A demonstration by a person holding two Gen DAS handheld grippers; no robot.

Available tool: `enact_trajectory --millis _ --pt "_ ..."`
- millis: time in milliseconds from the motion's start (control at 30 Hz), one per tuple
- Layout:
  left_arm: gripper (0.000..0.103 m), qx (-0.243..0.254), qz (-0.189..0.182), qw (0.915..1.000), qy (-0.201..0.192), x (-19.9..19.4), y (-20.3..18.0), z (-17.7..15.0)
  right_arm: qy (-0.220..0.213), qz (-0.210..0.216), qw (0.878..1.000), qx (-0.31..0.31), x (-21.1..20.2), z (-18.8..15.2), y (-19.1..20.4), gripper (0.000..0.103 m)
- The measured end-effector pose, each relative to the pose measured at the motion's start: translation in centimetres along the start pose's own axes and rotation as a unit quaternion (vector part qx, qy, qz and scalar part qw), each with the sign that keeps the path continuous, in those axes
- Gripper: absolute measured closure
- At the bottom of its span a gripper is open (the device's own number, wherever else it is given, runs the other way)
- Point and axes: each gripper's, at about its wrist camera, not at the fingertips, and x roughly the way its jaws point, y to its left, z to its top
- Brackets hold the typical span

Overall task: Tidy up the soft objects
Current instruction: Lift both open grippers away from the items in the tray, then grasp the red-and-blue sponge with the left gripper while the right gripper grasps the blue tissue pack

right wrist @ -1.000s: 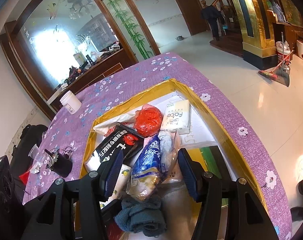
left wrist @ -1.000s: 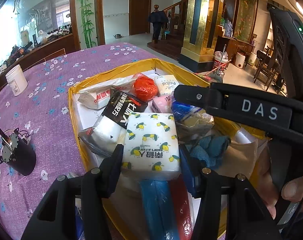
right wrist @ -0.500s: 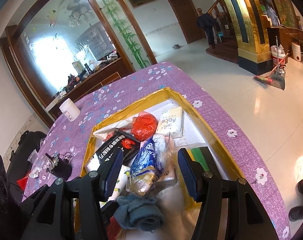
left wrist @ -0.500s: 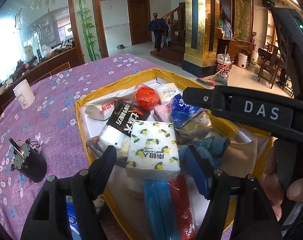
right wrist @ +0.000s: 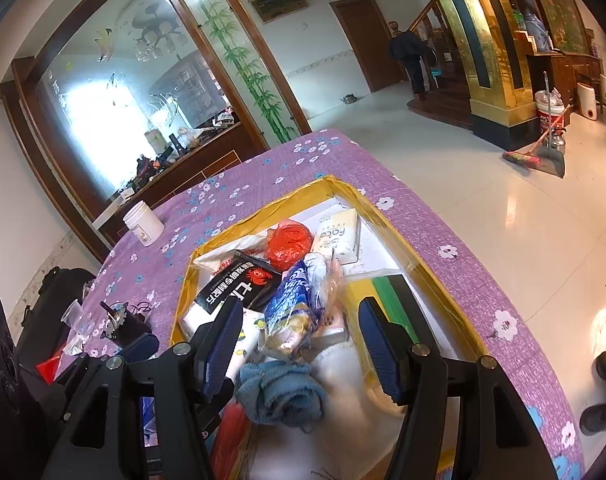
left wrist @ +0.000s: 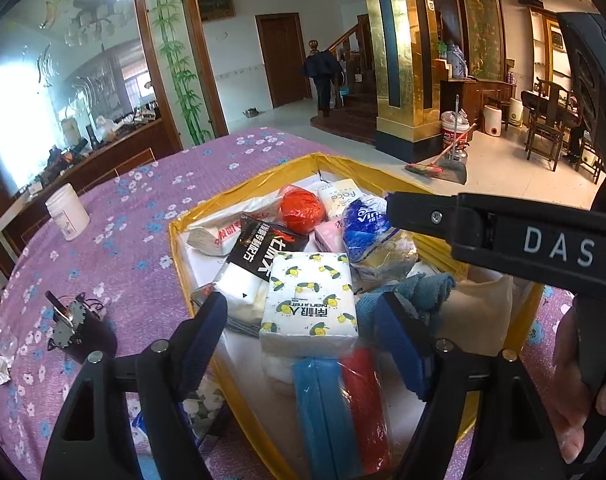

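Box (left wrist: 175,240) on the left wrist view is holding nearly all the soft goods: tissue pack (left wrist: 309,300) at centre, towel (left wrist: 407,296) at 3 o'clock. Your left gripper (left wrist: 303,332) is hovering, jaws apart, gripping nothing. One floral pack (left wrist: 201,404) at 7 o'clock is lying outside, so you are likely nearly finishing.

Right wrist view: your right gripper (right wrist: 299,340) is gaping over the towel (right wrist: 281,394), empty.

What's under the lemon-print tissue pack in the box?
The lemon-print tissue pack rests on a black-and-white packet at its left and blue and red wrapped packs at its near end. Whatever lies beneath its middle is covered.
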Motion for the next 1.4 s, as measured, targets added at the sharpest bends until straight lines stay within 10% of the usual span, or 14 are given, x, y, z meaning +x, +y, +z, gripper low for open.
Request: enact_trajectory --millis 833,1400 --pt "0.019 0.033 -0.011 0.9993 0.013 -6.1 0.3 -2.8 -0.001 0.025 1.0 -0.016 -4.5 -2.5 2.3 0.034" --pt "0.019 -0.004 -0.037 0.994 0.103 -6.7 15.1 -9.1 0.02 0.071 0.996 -0.054 -4.5 -4.0 5.7 0.034"
